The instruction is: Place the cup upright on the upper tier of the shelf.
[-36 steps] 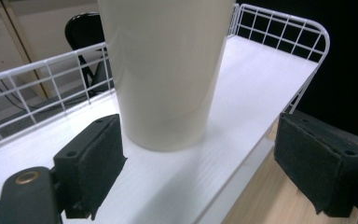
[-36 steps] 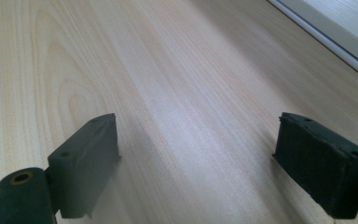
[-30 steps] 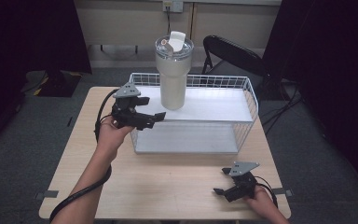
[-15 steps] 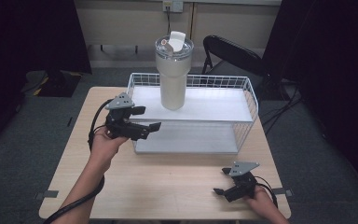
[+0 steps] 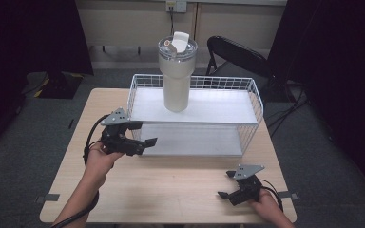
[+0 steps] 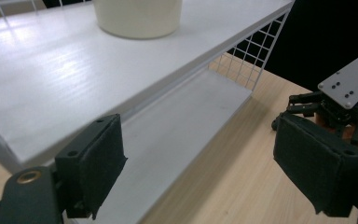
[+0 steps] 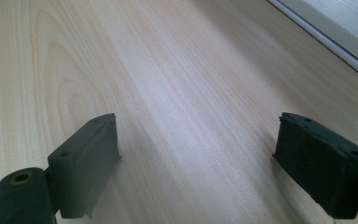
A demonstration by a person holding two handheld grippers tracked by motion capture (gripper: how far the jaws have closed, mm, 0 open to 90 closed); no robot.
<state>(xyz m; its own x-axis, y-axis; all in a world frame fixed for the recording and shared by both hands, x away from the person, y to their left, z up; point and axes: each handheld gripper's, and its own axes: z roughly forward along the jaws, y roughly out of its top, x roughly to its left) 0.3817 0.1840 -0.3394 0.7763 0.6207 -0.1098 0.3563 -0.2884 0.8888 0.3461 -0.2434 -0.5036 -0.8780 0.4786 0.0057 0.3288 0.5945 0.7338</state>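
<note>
A tall cream tumbler (image 5: 176, 73) with a clear lid stands upright on the top shelf of a white wire rack (image 5: 247, 84); its base (image 6: 138, 16) shows in the left gripper view. My left gripper (image 5: 146, 134) hovers open at the rack's front left corner, level with the shelf edge, nothing between its pads (image 6: 93, 164). My right gripper (image 5: 224, 184) rests low over the wooden table (image 5: 171, 185) near the front right, open and empty, its pads (image 7: 86, 157) wide apart. It also appears far off as the other gripper (image 6: 342, 100) in the left gripper view.
The rack has a white lower shelf (image 5: 195, 140) under the top one. A black folding chair (image 5: 235, 53) stands behind the table. Bare tabletop lies between the two grippers and left of the rack.
My left gripper has moved down and toward me, from beside the tumbler to the rack's front left corner. The right gripper has stayed where it was.
</note>
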